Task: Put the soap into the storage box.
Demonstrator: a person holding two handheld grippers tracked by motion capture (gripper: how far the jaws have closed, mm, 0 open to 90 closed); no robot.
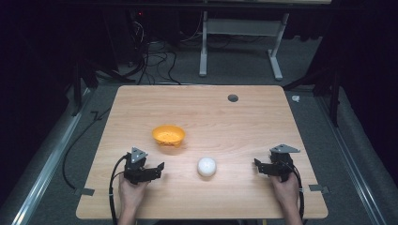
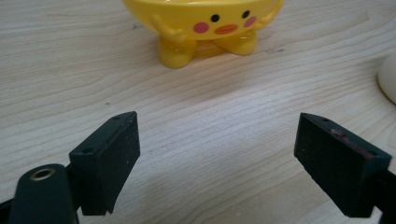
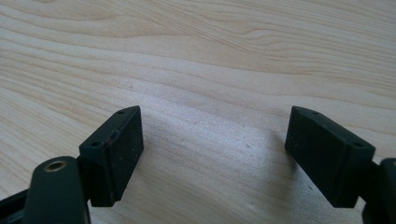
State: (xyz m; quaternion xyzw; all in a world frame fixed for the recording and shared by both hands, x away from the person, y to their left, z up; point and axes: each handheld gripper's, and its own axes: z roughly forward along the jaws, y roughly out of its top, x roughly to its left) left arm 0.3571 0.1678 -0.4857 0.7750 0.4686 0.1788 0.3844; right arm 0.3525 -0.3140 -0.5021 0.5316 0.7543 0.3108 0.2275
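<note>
A yellow duck-faced bowl (image 1: 168,135) stands on the wooden table (image 1: 234,122), left of centre; in the left gripper view the bowl (image 2: 205,25) shows its feet, pink cheeks and beak just ahead of the jaws. A white ball (image 1: 207,166) rests near the table's middle front; its edge (image 2: 387,79) shows at the right of the left gripper view. My left gripper (image 1: 152,169) sits low at the front left, open and empty (image 2: 217,161). My right gripper (image 1: 263,166) rests at the front right, open over bare wood (image 3: 212,156).
A dark round grommet (image 1: 233,98) sits near the table's far edge. Beyond the table are cables (image 1: 155,61) on the floor and a white desk frame (image 1: 239,42). Metal rails (image 1: 47,164) run along both sides of the table.
</note>
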